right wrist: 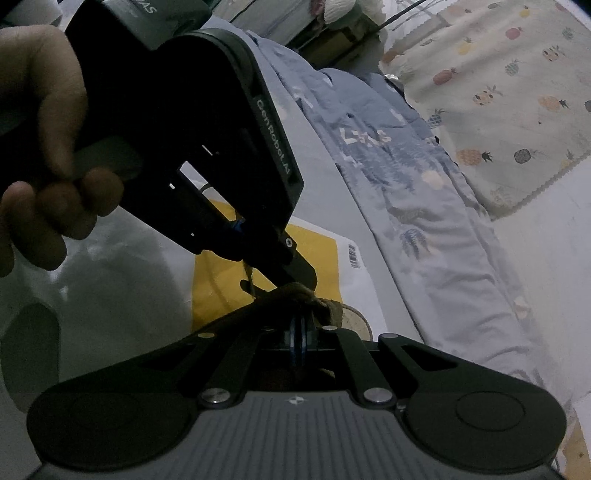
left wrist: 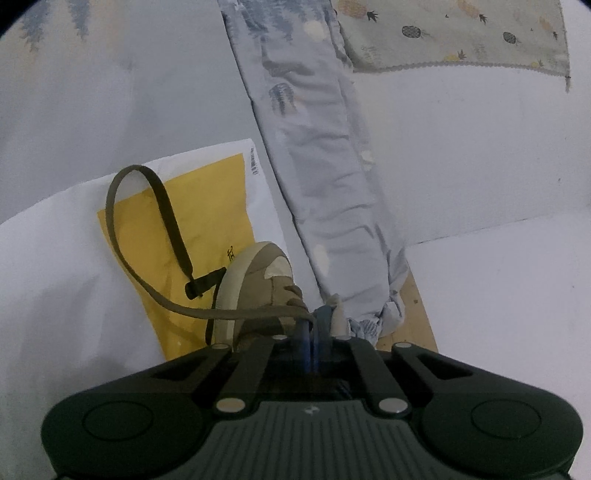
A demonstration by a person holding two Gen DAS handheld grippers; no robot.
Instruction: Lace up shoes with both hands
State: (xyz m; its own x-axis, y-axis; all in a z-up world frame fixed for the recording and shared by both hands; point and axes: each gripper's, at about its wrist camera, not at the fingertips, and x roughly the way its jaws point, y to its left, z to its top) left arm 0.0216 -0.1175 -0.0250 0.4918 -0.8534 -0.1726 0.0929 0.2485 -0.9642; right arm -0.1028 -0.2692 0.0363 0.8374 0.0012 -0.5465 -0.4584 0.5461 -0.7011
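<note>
A tan shoe (left wrist: 258, 280) lies on a yellow envelope (left wrist: 207, 206), toe pointing away. Its olive flat lace (left wrist: 122, 240) runs from my left gripper (left wrist: 312, 332) out to the left, loops up and back, and ends in a dark tip (left wrist: 201, 286). The left gripper's blue pads are shut on that lace at the shoe's laced top. In the right wrist view the left gripper (right wrist: 299, 269) comes down from the upper left in a person's hand (right wrist: 40, 147). My right gripper (right wrist: 300, 325) is shut, its tips against the shoe's top (right wrist: 291, 295); whether they pinch a strand is hidden.
A blue-grey printed quilt (left wrist: 325, 166) runs in a long fold just right of the shoe. A pineapple-print cloth (left wrist: 461, 33) lies at the far right. White sheet surrounds the envelope. A strip of wooden board (left wrist: 410, 321) shows beside the quilt's end.
</note>
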